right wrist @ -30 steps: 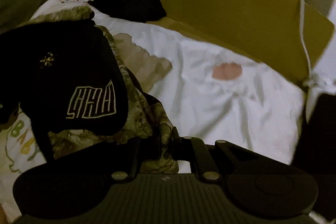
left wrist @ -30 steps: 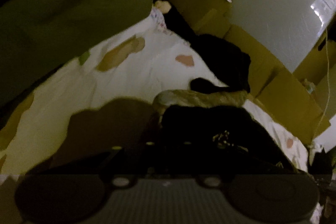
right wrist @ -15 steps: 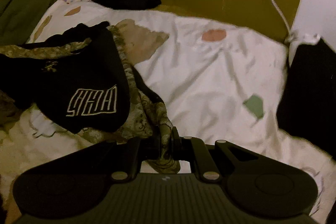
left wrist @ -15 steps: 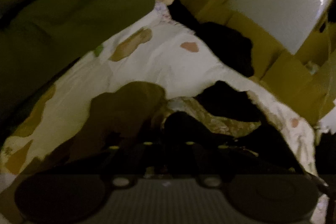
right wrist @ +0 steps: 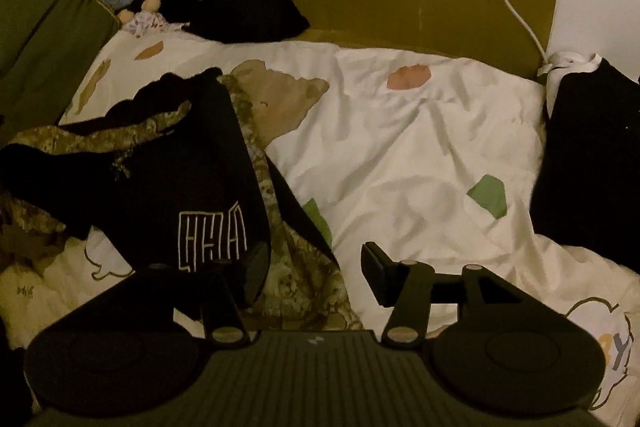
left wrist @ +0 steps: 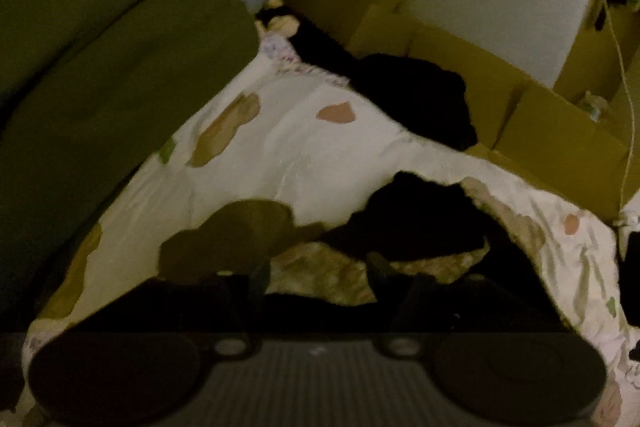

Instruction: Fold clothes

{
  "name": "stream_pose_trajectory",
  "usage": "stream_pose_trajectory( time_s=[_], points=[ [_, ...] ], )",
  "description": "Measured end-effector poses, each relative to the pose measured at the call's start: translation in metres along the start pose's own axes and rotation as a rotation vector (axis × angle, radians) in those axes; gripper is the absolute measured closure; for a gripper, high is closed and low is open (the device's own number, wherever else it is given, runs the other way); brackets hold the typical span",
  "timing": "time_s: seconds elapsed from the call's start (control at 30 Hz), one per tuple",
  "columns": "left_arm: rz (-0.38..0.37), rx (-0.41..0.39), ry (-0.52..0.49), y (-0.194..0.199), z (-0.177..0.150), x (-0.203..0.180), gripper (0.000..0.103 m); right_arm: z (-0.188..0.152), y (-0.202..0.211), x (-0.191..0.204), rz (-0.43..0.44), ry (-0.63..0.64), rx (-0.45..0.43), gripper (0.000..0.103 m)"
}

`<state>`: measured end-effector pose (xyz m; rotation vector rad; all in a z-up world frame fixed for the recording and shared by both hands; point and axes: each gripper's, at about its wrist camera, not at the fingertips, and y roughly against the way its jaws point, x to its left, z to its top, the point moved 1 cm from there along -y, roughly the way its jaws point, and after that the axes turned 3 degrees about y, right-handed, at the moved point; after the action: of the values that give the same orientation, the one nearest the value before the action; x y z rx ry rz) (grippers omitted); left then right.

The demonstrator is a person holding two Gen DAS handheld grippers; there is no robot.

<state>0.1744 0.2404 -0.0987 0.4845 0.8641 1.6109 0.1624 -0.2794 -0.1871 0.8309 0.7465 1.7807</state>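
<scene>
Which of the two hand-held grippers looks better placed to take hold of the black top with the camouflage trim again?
Probably the right gripper: its opening jaws straddle the black, camouflage-trimmed garment's hem in clear view. The left gripper hangs over dim, bunched folds.

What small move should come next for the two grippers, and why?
Probably lift both grippers clear, then regrasp an edge for the next fold. The right gripper and the left gripper are both opening, their pads off the cloth, and the garment lies rumpled on the sheet, camouflage lining showing, not yet a neat fold.
</scene>
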Motion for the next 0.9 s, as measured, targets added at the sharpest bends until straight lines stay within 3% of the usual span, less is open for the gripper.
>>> stream_pose_trajectory(
  time_s=[0.53, 0.73, 0.9],
  points=[
    [-0.157, 0.06, -0.238, -0.071, -0.011, -0.109, 0.042, 0.009, -0.007, -0.022, -0.032, -0.04, -0.018, 0.046],
    [-0.192, 0.106, -0.294, -0.095, -0.02, -0.13, 0.042, 0.011, -0.014, -0.028, -0.055, -0.038, -0.009, 0.046],
    [-0.225, 0.097, -0.317, -0.098, -0.025, -0.142, 0.042, 0.015, -0.019, -0.03, -0.055, -0.039, -0.028, 0.046]
  ],
)
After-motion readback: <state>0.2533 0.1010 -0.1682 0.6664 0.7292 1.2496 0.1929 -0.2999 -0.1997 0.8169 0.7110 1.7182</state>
